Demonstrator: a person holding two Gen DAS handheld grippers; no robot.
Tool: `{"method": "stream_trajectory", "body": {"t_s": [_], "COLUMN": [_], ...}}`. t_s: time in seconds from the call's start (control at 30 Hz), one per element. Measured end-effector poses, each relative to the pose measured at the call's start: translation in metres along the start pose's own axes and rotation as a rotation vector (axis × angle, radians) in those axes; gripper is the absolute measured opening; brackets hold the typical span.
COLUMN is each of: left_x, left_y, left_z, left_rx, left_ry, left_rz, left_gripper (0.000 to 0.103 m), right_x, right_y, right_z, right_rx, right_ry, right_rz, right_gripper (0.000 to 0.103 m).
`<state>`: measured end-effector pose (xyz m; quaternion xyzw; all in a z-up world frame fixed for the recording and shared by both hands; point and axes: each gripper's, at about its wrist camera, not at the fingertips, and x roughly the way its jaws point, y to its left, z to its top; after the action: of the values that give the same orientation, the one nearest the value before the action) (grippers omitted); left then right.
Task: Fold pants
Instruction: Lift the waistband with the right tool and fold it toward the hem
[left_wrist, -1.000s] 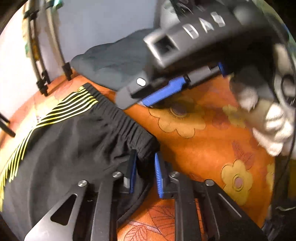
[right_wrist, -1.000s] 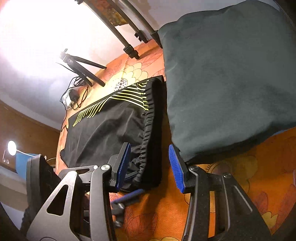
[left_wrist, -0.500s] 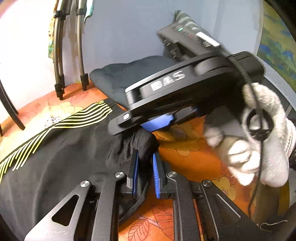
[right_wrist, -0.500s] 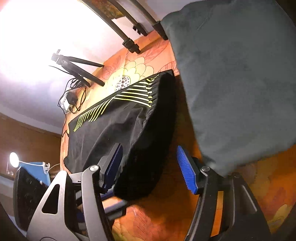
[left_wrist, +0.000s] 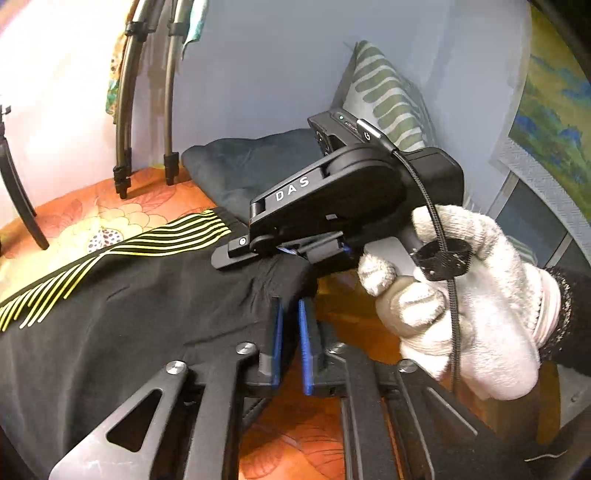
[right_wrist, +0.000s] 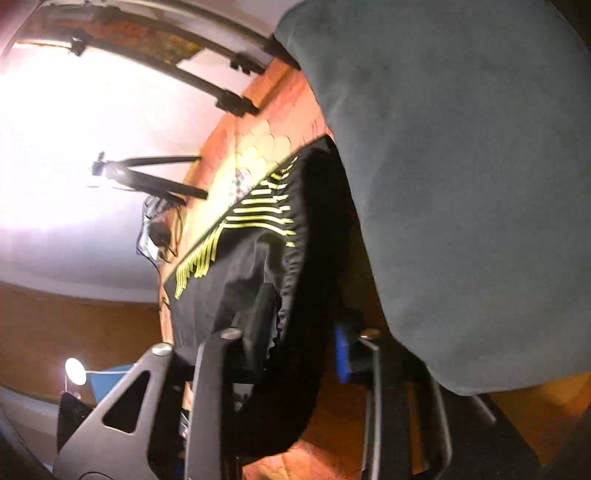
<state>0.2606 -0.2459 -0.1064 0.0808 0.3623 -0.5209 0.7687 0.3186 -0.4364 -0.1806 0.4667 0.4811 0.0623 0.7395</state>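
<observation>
— Since a second ago, what has moved?

— Both tools have risen with the pants. The left gripper, whose blue pads stood apart around the waistband a second ago, has clenched on that black fabric, and the corner now bunches up between its pads. The right gripper has swung from above the bedspread to the same corner, just beyond the left one.

— Is the right gripper grasping anything?

— In the right wrist view the right gripper has the waistband hanging between its fingers, which stand apart; whether the pads press the cloth I cannot tell, since that view is blurred.

— Where do the pants lie?

— On the orange floral bedspread, spread away to the left, yellow stripes along the far edge, waistband corner lifted at the near right.

— What else?

— A gloved hand holds the right tool's handle. A dark cushion sits at the far side, just beside the waistband, and black tripod legs stand at the far left.
</observation>
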Motion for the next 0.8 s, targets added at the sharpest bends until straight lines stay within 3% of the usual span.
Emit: {"method": "stream_trajectory", "body": {"t_s": [0.13,0.37,0.47,0.57,0.7,0.8], "left_x": [-0.012,-0.058,-0.093,-0.115,-0.113,-0.102], "left_y": [-0.010,0.006,0.019,0.048,0.083,0.100], "left_z": [0.002,-0.001,-0.011,-0.026,-0.051,-0.066], "left_rx": [0.035,-0.042,-0.028,-0.049,-0.105,-0.132], "left_ry": [-0.032,-0.059,-0.091,-0.062,0.024,0.075], "left_rz": [0.004,-0.009,0.085,0.216,0.303,0.311], "left_gripper": [0.004,0.004,0.005,0.005,0.004,0.005], "right_x": [-0.010,-0.019,-0.021,-0.023,-0.024,-0.021], "right_y": [0.023,0.087,0.106,0.116,0.123,0.138], "right_z": [-0.004,-0.019,-0.025,-0.028,-0.032,-0.038], "right_rx": [-0.070,-0.228,-0.270,-0.285,-0.289,-0.309], "right_ry": [-0.037,-0.074,-0.083,-0.088,-0.096,-0.093], "right_rz": [-0.014,-0.060,-0.082,-0.089,-0.094,-0.095], "right_gripper": [0.017,0.016,0.016,0.016,0.016,0.016]}}
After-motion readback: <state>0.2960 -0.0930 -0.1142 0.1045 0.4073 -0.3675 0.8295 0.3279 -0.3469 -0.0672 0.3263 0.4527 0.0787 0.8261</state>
